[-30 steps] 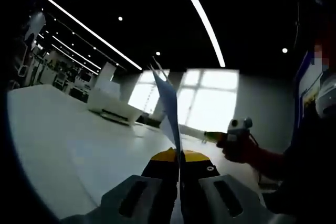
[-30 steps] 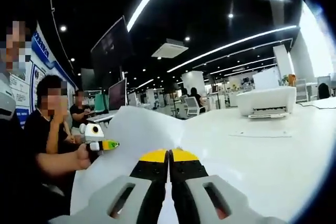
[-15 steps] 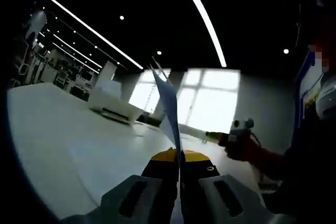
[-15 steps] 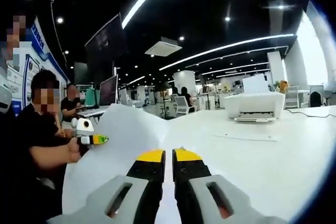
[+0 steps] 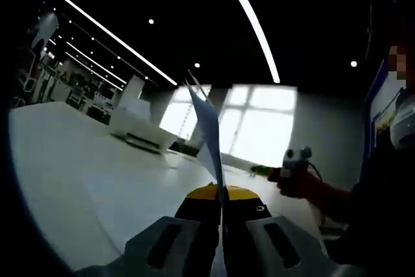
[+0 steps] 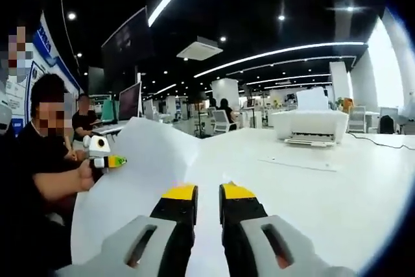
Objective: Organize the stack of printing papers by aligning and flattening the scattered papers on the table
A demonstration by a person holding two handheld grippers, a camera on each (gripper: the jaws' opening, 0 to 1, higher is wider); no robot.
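A white sheet of printing paper (image 5: 209, 128) rises edge-on from between my left gripper's (image 5: 222, 191) yellow-tipped jaws, which are shut on it. In the right gripper view the same paper (image 6: 146, 167) curves up off the white table (image 6: 337, 192), its far left edge pinched by the left gripper (image 6: 117, 160). My right gripper (image 6: 207, 192) stands open just over the paper's near part, a narrow gap between its jaws. The right gripper (image 5: 262, 170) also shows past the sheet in the left gripper view, held by a hand in red.
A white printer (image 6: 311, 126) sits at the back of the table, also seen as the printer (image 5: 139, 133) in the left gripper view. A single loose sheet (image 6: 299, 163) lies flat before it. Seated people (image 6: 48, 141) and monitors (image 6: 130, 102) are at the left.
My right gripper's jaws have parted from shut to open, letting go of the paper. The left gripper still holds the sheet in the same pose.
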